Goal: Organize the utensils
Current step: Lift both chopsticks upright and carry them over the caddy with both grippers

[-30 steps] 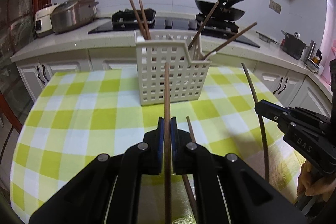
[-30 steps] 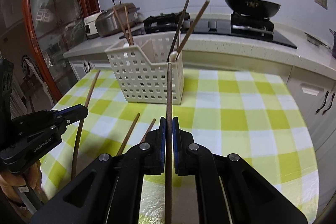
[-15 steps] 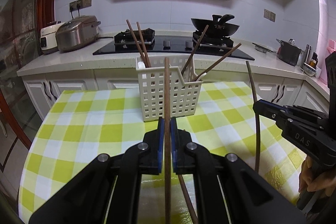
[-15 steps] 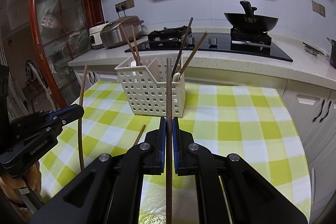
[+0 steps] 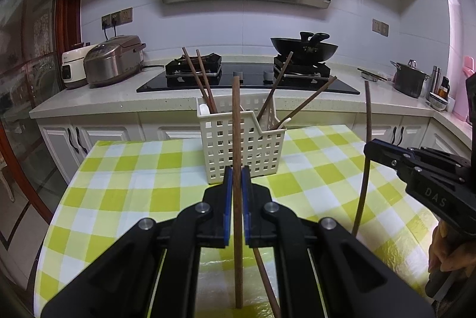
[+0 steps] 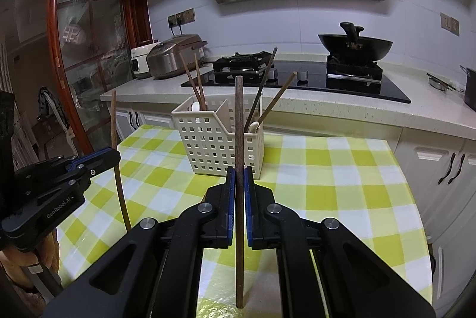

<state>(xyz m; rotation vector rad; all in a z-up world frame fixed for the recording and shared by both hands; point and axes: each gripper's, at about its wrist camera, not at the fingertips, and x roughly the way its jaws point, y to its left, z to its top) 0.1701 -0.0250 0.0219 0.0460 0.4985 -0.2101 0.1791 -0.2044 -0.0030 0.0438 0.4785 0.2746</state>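
A white slotted basket (image 5: 241, 148) (image 6: 217, 145) stands on the green-checked table, with several brown chopsticks and white spoons leaning in its compartments. In front of it my left gripper (image 5: 237, 178) is shut on an upright brown chopstick (image 5: 236, 124). That gripper (image 6: 114, 155) and its chopstick (image 6: 113, 115) also show at the left of the right wrist view. My right gripper (image 6: 239, 178) is shut on a darker upright chopstick (image 6: 238, 115), seen from the left wrist as gripper (image 5: 369, 146) and stick (image 5: 367, 115). One more chopstick (image 5: 264, 273) lies on the table under the left gripper.
Behind the table runs a counter with a rice cooker (image 5: 113, 60), a black hob, a wok (image 5: 303, 45) and a pot (image 5: 409, 79). White cabinets stand below it. The rounded table edge (image 6: 416, 213) falls away on the right, and a glass door stands at the left.
Both grippers have risen with their chopsticks and tilted up a little. The basket now sits lower in each view, and more of the wall and hood shows.
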